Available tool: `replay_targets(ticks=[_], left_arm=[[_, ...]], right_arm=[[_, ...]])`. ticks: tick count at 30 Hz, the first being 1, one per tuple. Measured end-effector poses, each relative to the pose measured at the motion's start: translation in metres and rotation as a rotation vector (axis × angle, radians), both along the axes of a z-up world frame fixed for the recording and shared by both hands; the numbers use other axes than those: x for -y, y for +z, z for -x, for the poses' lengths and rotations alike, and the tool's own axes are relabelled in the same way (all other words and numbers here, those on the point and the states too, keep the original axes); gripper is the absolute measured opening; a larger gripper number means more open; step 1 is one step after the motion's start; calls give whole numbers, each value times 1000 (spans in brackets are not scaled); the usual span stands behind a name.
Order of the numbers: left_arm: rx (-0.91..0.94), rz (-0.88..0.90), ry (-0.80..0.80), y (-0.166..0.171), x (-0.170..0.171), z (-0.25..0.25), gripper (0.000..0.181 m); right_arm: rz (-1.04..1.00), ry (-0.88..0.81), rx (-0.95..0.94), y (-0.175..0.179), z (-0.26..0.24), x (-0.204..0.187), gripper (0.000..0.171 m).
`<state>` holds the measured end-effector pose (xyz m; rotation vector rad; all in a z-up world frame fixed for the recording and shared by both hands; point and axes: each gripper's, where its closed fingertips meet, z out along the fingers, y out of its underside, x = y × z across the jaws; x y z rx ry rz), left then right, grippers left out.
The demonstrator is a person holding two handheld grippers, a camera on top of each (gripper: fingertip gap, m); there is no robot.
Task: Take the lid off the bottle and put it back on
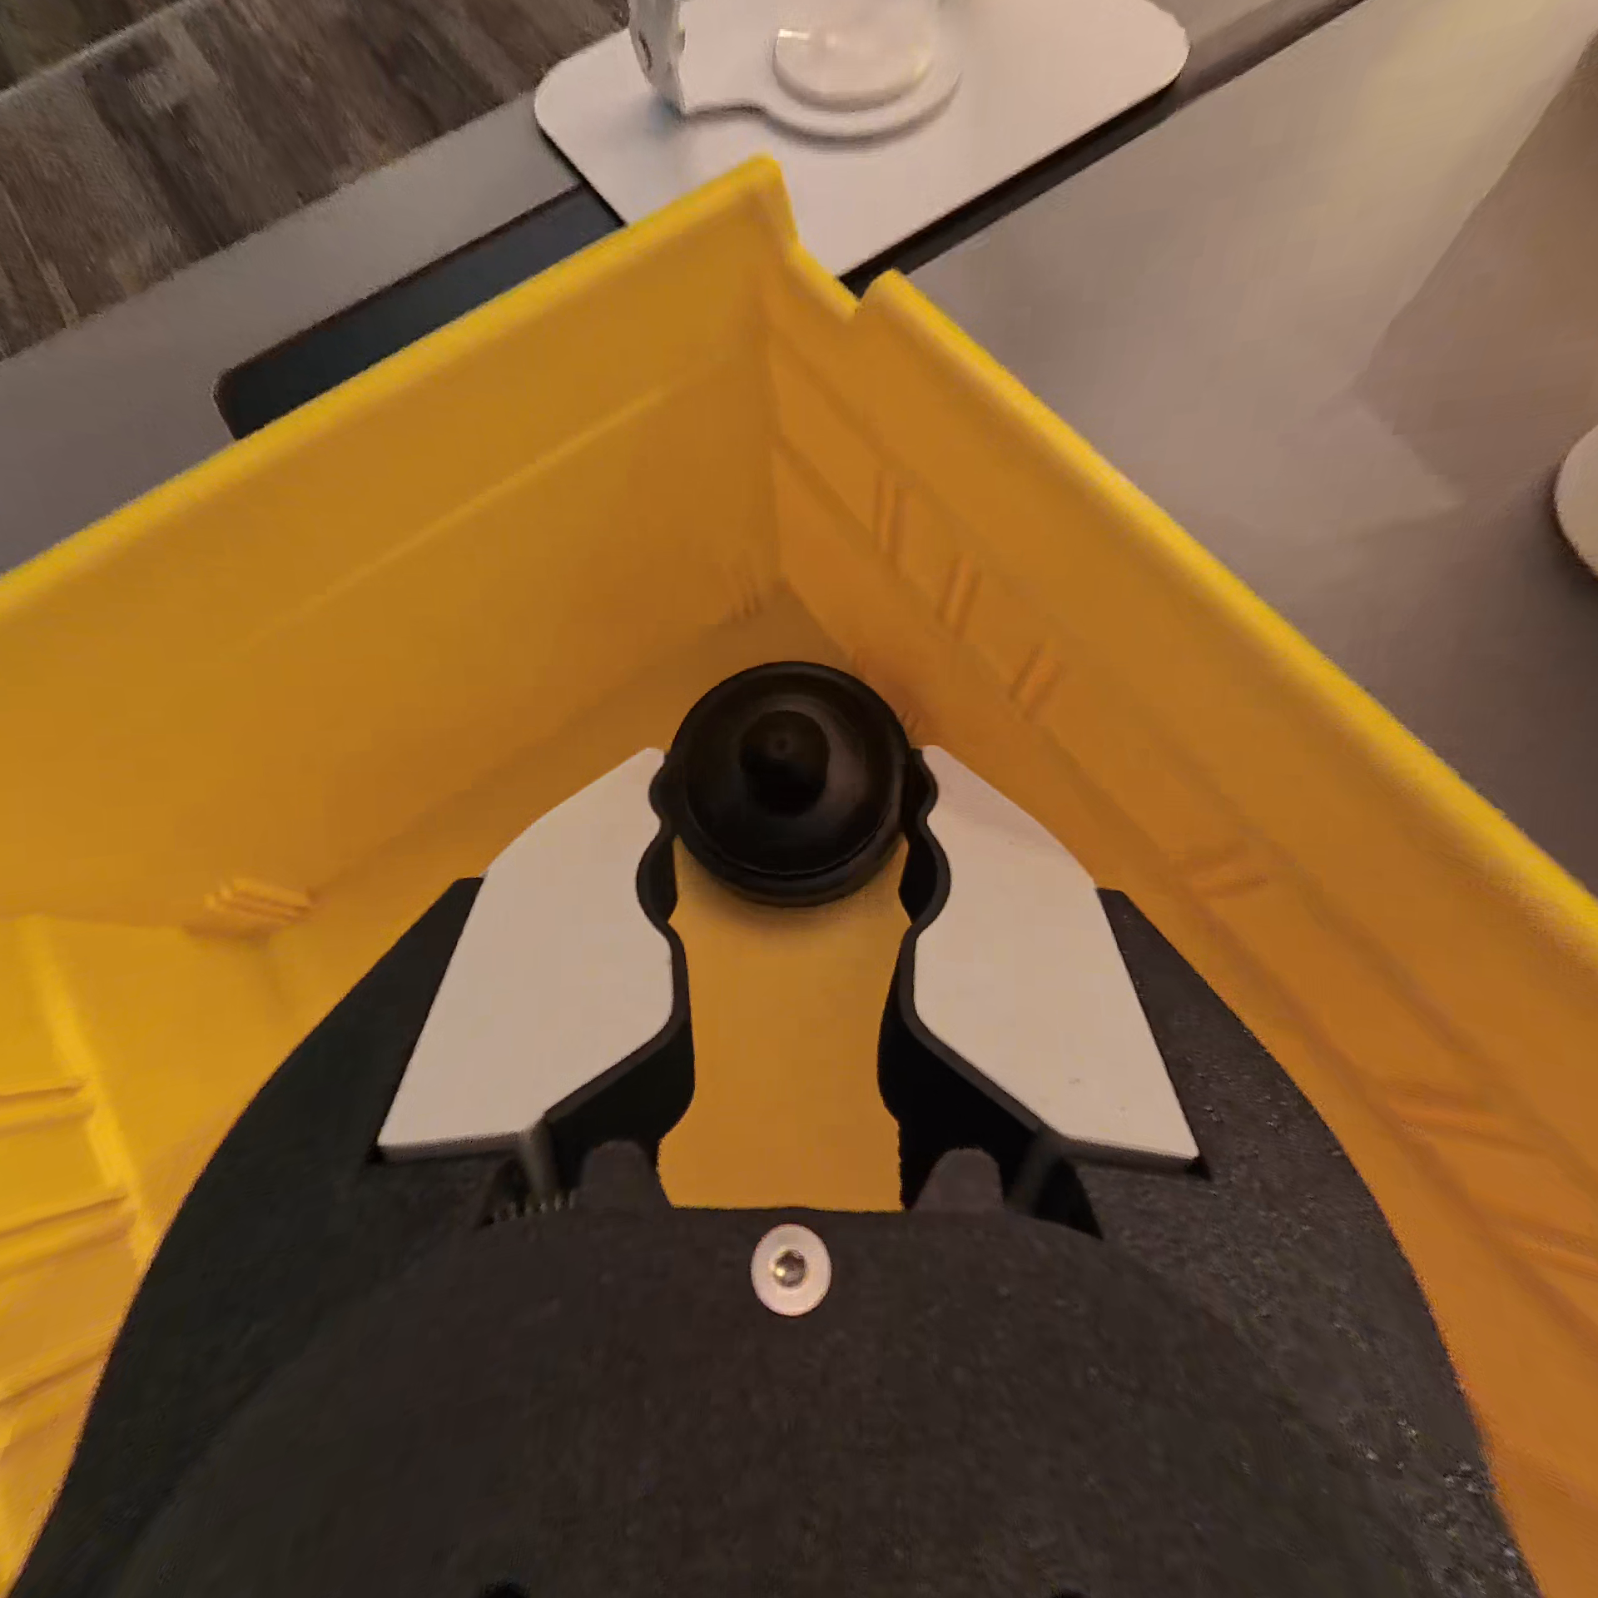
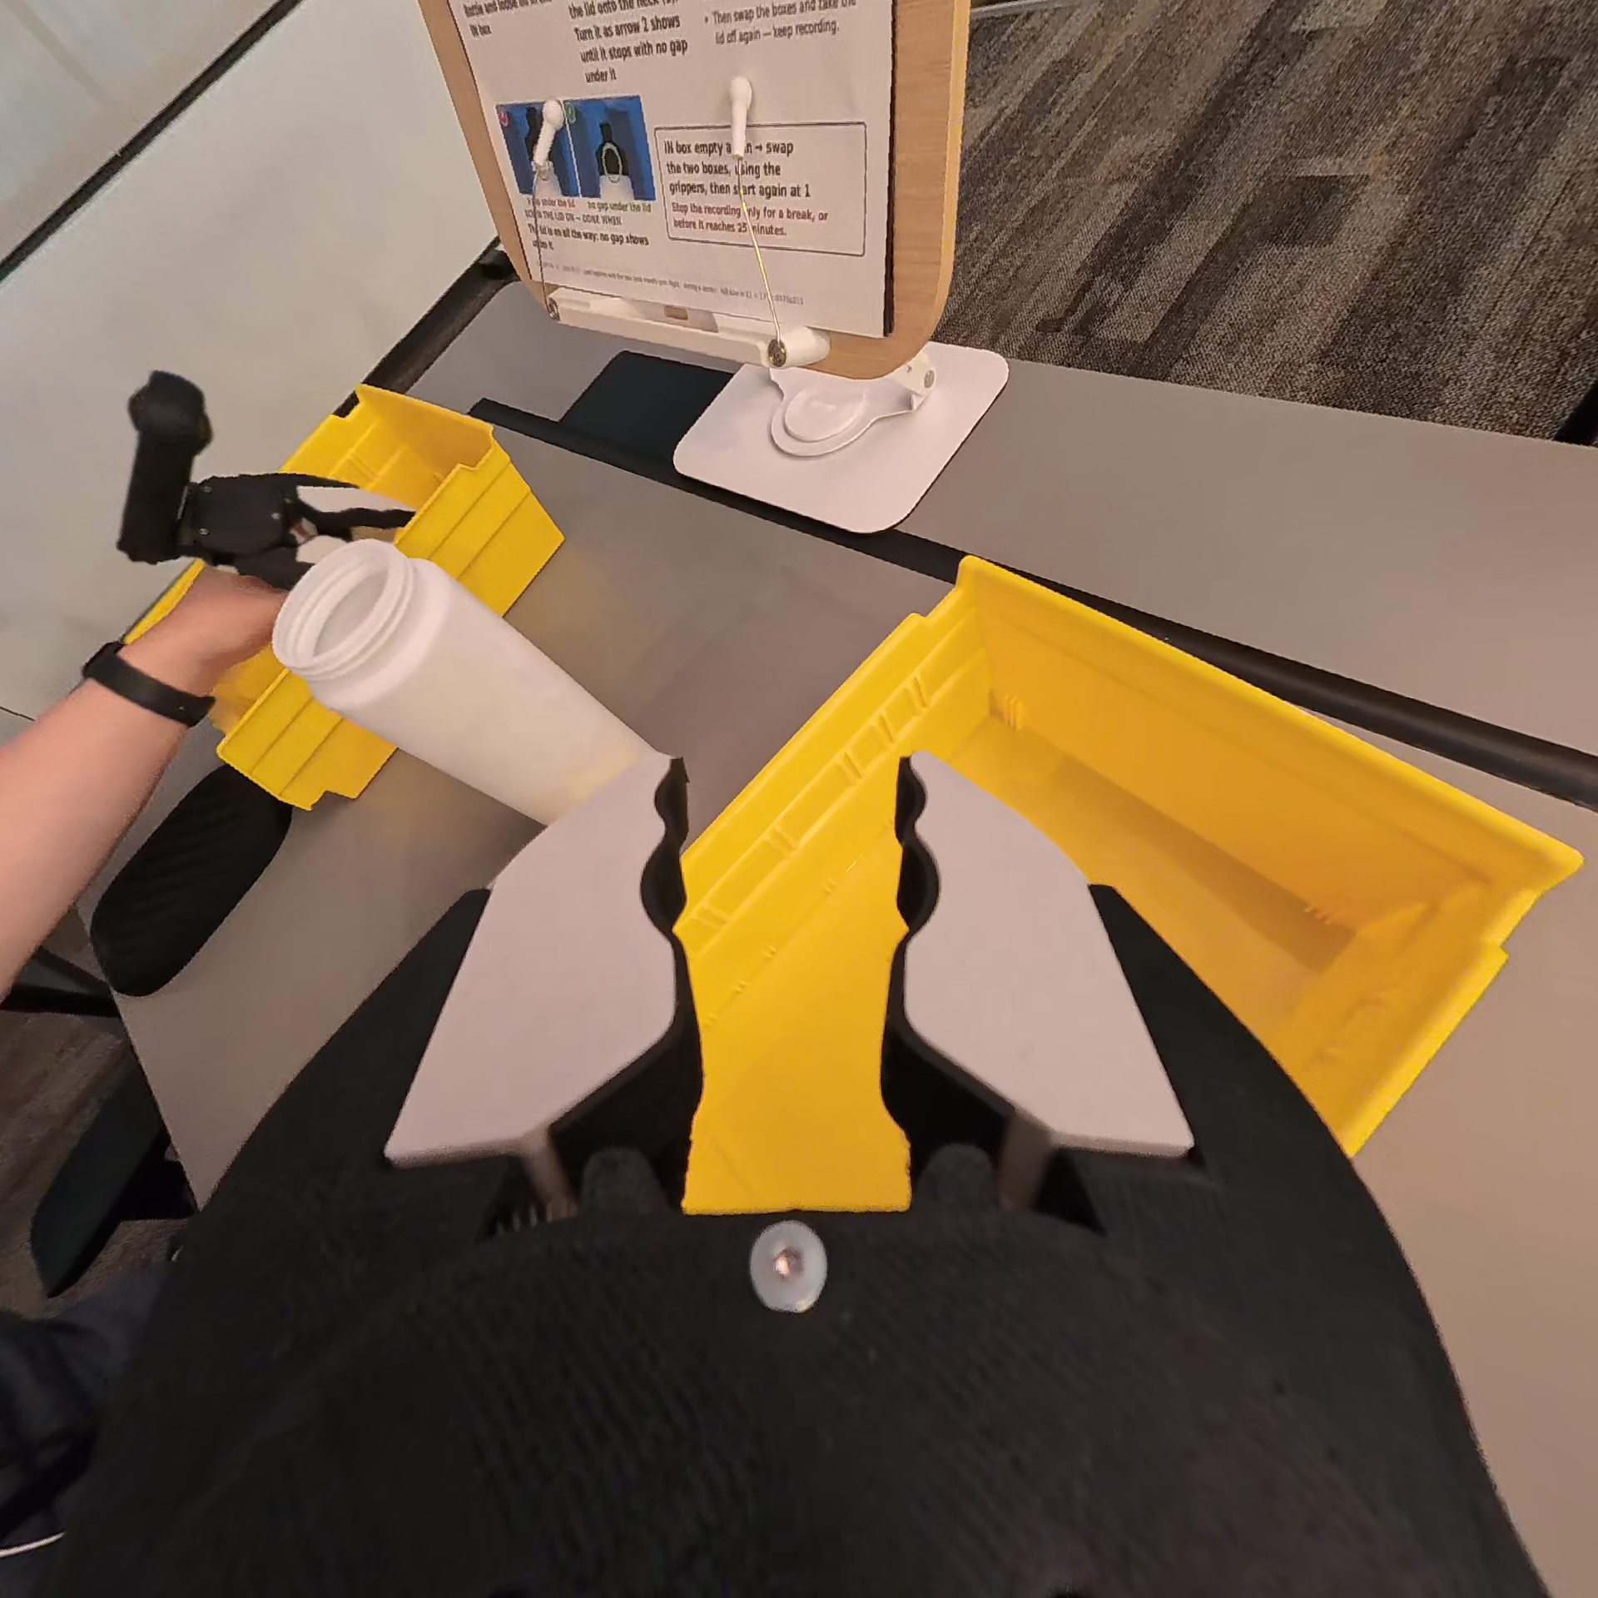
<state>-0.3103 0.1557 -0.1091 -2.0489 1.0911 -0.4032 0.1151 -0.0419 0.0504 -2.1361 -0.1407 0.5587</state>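
A black lid [image 1: 783,778] with a spout sits in the far corner of a yellow bin [image 1: 432,562]. My left gripper [image 1: 789,770] reaches into that bin and its fingertips [image 1: 605,830] press both sides of the lid. The right wrist view shows this gripper [image 2: 389,517] over the left bin [image 2: 493,527], held by a hand [image 2: 199,640]. The white bottle [image 2: 432,666] stands on the table with its threaded neck uncovered; its base is hidden behind my right gripper's left finger. My right gripper [image 2: 791,778] is open and empty, above the near wall of a second yellow bin [image 2: 1211,778].
A white stand [image 2: 839,432] holding an instruction board is at the table's far edge, also in the left wrist view [image 1: 865,86]. The grey table [image 2: 1211,484] runs between the bins. A white object [image 1: 1578,510] shows at the right edge. A black chair arm [image 2: 190,882] is left of the table.
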Motion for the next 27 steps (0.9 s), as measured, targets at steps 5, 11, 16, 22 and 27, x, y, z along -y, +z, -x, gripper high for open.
replay_targets(ticks=[5,11,16,22,27], left_arm=[[-4,50,-14,-18,-3,1,82],[-74,57,-25,-37,-5,3,88],[-62,125,-14,-42,-3,-3,69],[-85,71,45,-21,-8,11,69],[119,-143,69,67,0,13,69]], right_arm=[[13,2,-2,-3,-1,-2,47],[37,9,3,-8,-1,-2,47],[49,15,13,-11,0,-1,47],[48,14,19,-10,0,-1,47],[-38,-15,55,10,1,-2,47]])
